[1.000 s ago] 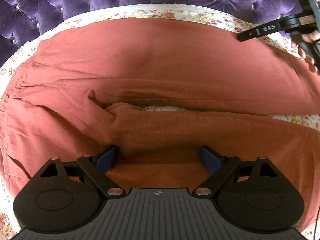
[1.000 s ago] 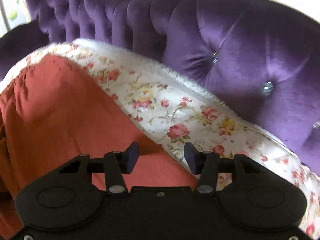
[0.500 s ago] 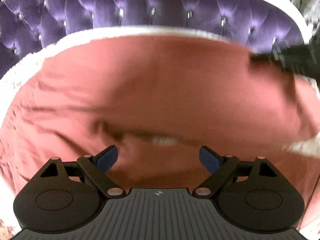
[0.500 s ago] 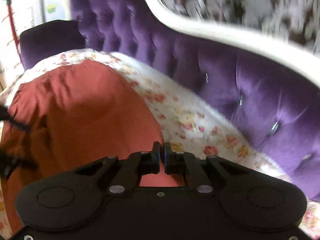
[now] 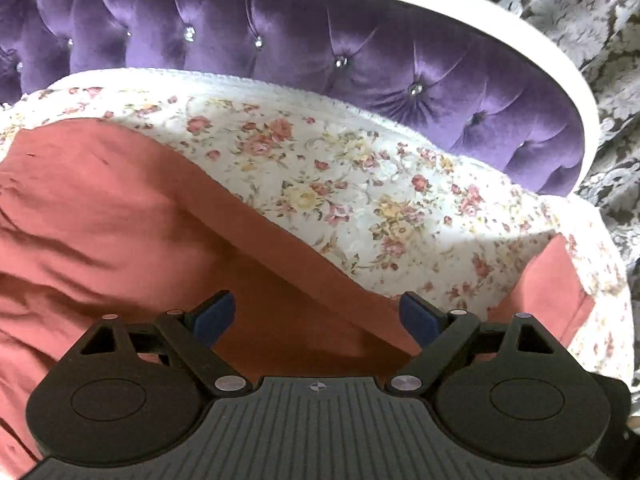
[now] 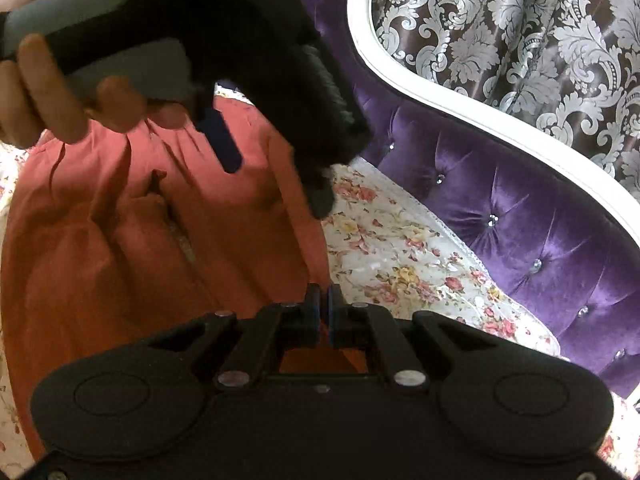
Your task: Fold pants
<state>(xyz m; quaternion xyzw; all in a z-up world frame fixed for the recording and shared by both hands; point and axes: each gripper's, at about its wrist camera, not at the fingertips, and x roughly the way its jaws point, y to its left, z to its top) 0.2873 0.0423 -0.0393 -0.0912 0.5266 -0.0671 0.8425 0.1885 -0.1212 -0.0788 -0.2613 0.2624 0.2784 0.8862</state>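
We held our left gripper with its jaws wide apart and nothing between the blue pads; below it lay the rust-red pants, spread over the floral cover of the purple tufted sofa, their upper edge running diagonally down from the left toward the right-hand pad; a separate patch of the same red cloth lay at the cover's right edge, beside the gripper's right linkage.

From the right wrist view, our right gripper had its jaws drawn nearly together; red cloth showed behind and beneath them, though we could not tell for certain whether the pads pinched it; the pants lay bunched in soft folds to the left, with the floral cover bare to the right; above them hung the left gripper in our left hand, blurred, close over the fabric; patterned damask curtain stood behind the sofa's white frame.
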